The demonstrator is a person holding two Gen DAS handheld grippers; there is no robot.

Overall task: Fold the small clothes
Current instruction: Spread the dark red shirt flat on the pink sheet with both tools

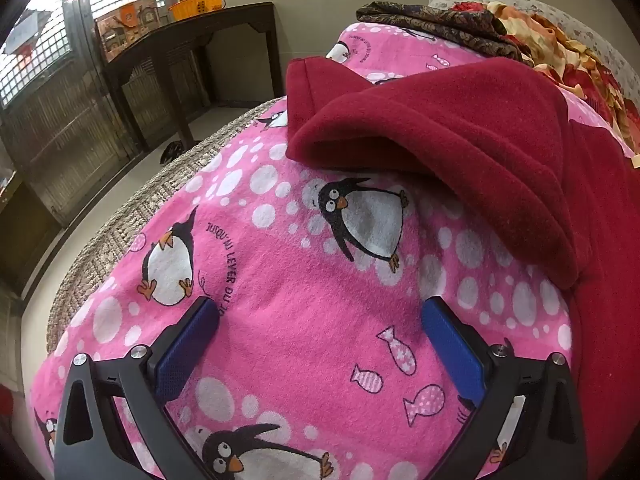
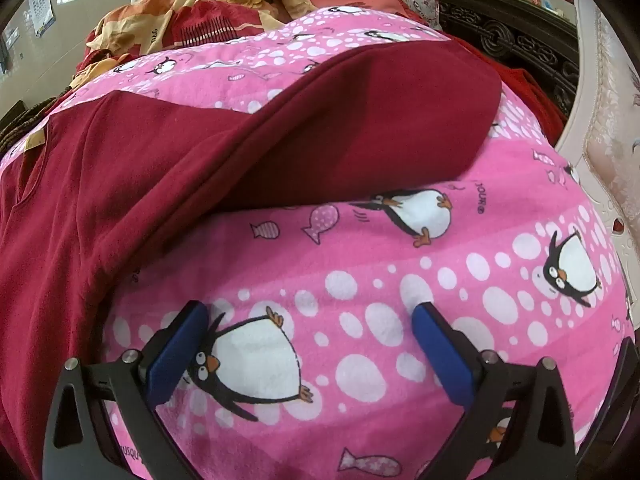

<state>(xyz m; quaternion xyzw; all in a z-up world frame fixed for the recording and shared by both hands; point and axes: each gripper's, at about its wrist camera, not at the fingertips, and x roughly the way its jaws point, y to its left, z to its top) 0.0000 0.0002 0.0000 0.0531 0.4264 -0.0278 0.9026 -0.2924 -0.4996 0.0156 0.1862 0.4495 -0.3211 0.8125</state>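
Left gripper: the left gripper [image 1: 320, 312] is spread wide with nothing between its blue pads [image 1: 188, 348], and hangs tilted down over bare sheet.
Right gripper: the right gripper [image 2: 310, 316] is likewise fully spread and empty, tilted down over a printed penguin on the sheet.
Under the grippers: a pink penguin sheet [image 1: 280, 280] with white bubbles, fish and penguins covers the bed; the same sheet fills the lower half of the right wrist view [image 2: 400, 280].
Task garment: the dark red fleece garment [image 1: 460, 128] lies on the sheet just beyond both grippers, touching neither.
Garment from the left: a sleeve is doubled back across the body, its cuff end toward the top left; the body runs down the right edge of the view.
Garment from the right: the garment [image 2: 200, 152] spreads across the left and centre, with a folded sleeve end reaching right and a small tan label [image 2: 34, 140] near its neckline.
Behind the garment: a heap of floral bedding [image 1: 560, 36] and a dark patterned cloth [image 1: 432, 24] sit at the far side of the bed.
Bed edge: a woven mat [image 1: 132, 216] shows under the sheet's left border.
Room: a dark wooden side table [image 1: 188, 48] with an orange basket [image 1: 196, 6] stands by the wall.
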